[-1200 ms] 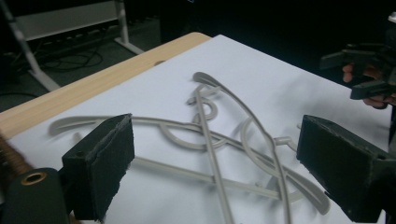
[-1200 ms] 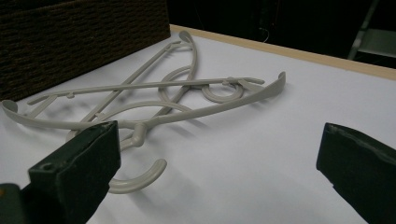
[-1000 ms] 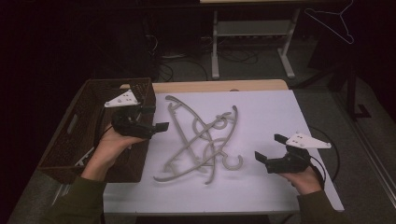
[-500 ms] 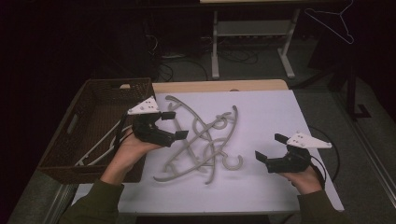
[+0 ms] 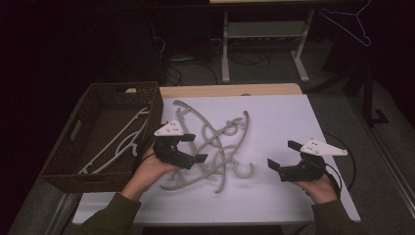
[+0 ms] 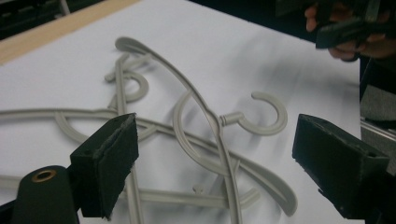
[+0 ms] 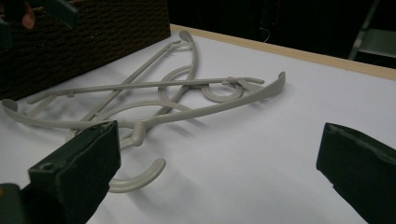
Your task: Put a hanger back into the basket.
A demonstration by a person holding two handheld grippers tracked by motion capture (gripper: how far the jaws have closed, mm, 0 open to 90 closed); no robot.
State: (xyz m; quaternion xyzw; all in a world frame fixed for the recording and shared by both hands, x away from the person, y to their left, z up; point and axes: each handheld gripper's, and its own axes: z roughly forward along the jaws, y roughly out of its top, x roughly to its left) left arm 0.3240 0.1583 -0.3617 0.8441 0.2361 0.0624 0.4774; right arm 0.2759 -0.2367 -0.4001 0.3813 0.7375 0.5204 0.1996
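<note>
Several grey plastic hangers (image 5: 215, 147) lie tangled on the white table top (image 5: 274, 112). My left gripper (image 5: 195, 148) hovers open at the pile's left side. In the left gripper view its jaws stand wide apart over crossed hanger arms, with a hanger hook (image 6: 266, 114) just beyond them. My right gripper (image 5: 284, 155) stands open to the right of the pile, nothing between its jaws. In the right gripper view the hangers (image 7: 177, 100) lie ahead and to the left, one hook (image 7: 137, 177) close to the left jaw.
A brown wicker basket (image 5: 63, 147) at the table's left edge holds a couple of pale hangers (image 5: 117, 142). Its wall (image 7: 93, 32) appears in the right gripper view. A metal stand (image 5: 264, 44) and cables are on the dark floor behind. A wire hanger (image 5: 350, 22) hangs at top right.
My left gripper has moved right from above the basket to the left side of the hanger pile, still open. The right gripper has stayed put.
</note>
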